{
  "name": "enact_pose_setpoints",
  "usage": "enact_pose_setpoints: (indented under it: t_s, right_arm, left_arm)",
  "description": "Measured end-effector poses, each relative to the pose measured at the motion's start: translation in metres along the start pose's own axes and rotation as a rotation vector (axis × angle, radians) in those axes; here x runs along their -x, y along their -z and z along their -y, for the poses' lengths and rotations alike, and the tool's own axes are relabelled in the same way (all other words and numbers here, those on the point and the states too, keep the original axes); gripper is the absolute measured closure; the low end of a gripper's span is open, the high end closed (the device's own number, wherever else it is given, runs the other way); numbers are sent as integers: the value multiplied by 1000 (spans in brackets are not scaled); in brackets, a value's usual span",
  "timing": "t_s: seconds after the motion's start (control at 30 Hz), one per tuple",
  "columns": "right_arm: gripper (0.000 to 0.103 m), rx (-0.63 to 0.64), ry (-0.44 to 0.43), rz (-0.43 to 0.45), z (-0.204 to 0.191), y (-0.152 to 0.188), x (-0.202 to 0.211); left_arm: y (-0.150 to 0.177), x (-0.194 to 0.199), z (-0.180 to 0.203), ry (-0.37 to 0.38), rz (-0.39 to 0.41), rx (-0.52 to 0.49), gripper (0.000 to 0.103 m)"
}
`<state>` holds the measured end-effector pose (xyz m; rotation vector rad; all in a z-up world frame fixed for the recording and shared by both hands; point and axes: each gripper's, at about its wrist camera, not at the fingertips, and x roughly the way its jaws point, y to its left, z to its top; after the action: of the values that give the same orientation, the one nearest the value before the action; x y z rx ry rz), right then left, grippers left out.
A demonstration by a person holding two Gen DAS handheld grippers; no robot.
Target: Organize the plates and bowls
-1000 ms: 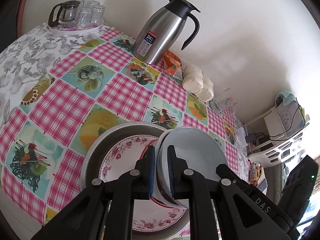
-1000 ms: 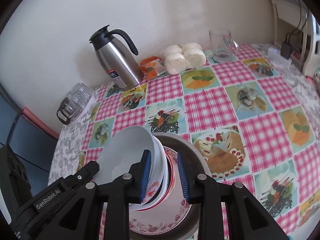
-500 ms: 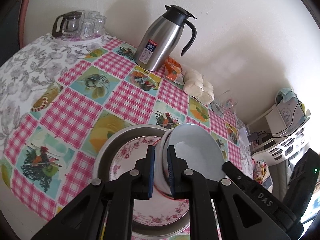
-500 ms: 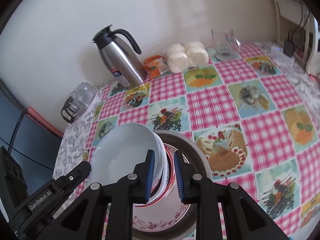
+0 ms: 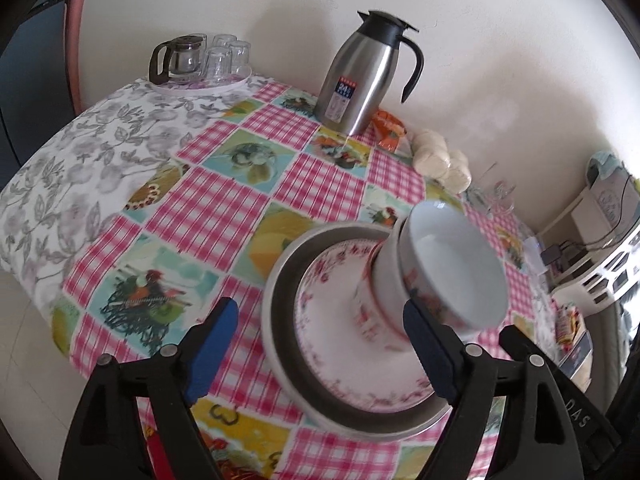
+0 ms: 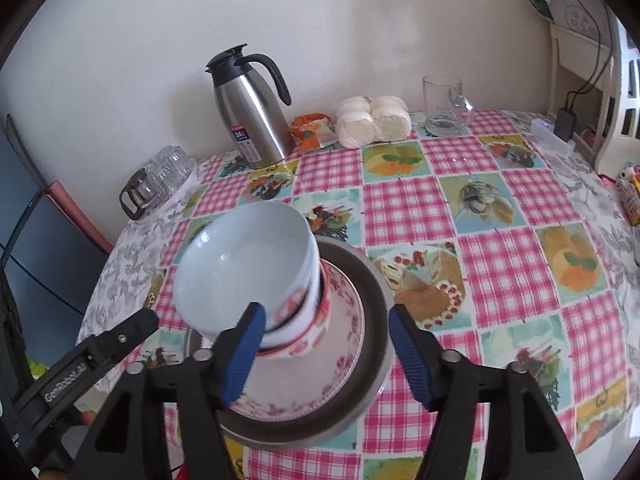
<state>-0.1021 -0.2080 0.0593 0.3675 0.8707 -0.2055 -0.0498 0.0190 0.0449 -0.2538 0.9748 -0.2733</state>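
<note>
A stack of nested bowls (image 5: 452,268) (image 6: 240,268), white inside with red print outside, stands on a floral plate (image 5: 340,344) (image 6: 348,360). The plate lies in a round metal dish (image 5: 276,308) (image 6: 378,316). My left gripper (image 5: 320,348) hangs just in front of the dish, its jaws opening wide. Its right pad overlaps the bowls' lower edge in the picture without pressing on them. My right gripper (image 6: 326,354) is on the other side, jaws also opening, and its left pad sits in front of the bowls' wall. Neither holds anything. The left gripper's body (image 6: 100,356) shows in the right wrist view.
Near the wall stand a steel thermos jug (image 5: 364,76) (image 6: 248,112), a tray of glasses with a glass teapot (image 5: 196,60) (image 6: 156,184), bagged buns (image 6: 372,120), an orange packet (image 6: 312,130) and a glass mug (image 6: 444,106). A white rack (image 6: 592,64) stands past the table's right end.
Both grippers were shut on the rim of the top bowl; now both have let go, opened wide and drawn back. The bowls stay on the floral plate.
</note>
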Motion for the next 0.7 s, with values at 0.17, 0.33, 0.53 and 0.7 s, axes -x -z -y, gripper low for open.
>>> enact_pose_setpoints:
  t_s: [0.17,0.33,0.53,0.7]
  right_arm:
    - [26,13,6,-17,3,13,-2]
    - [20,21,24,-47,5,22,-6]
    - [4,34,45,-68,7,29,-9]
    - [0,28,47,-70,10,31,-8]
  left_arm:
    - [14,-2,1,-34,-23,-51,8]
    - [25,-5,6,-61,-47,-110,8]
    - [32,-5,8,-85,-58,-144,8]
    - [35,-4,7,-129,-62,-154,8]
